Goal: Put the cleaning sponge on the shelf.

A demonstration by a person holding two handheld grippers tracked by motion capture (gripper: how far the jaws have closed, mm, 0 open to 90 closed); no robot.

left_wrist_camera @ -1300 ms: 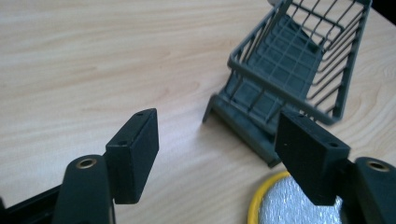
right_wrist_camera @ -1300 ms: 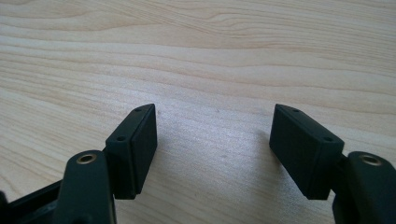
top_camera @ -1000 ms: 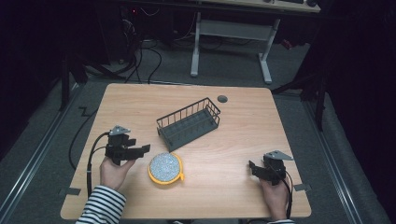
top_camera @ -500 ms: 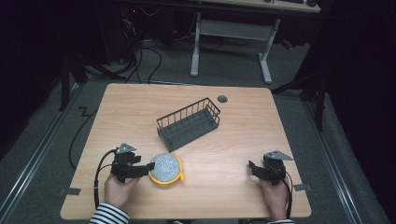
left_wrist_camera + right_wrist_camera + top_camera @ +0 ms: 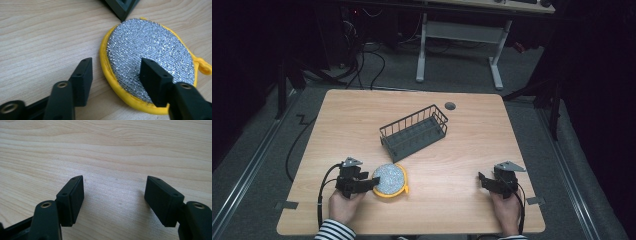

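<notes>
The left gripper (image 5: 115, 72), jaws apart, straddles the yellow-rimmed scouring pad's (image 5: 152, 53) edge near the table's (image 5: 472, 135) front edge. The right gripper (image 5: 113, 195) gapes over bare wood.

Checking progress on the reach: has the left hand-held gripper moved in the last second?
Yes. The left hand-held gripper moved toward the person and rightward, away from the wire basket, up to the round scrubber.

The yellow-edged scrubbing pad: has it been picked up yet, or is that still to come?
Not yet. The pad lies flat on the table, beside the wire rack. The left gripper is open, its jaws straddling the pad's near edge, so a grasp looks close. The right gripper is open over bare wood. Closing and lifting remain.
</notes>
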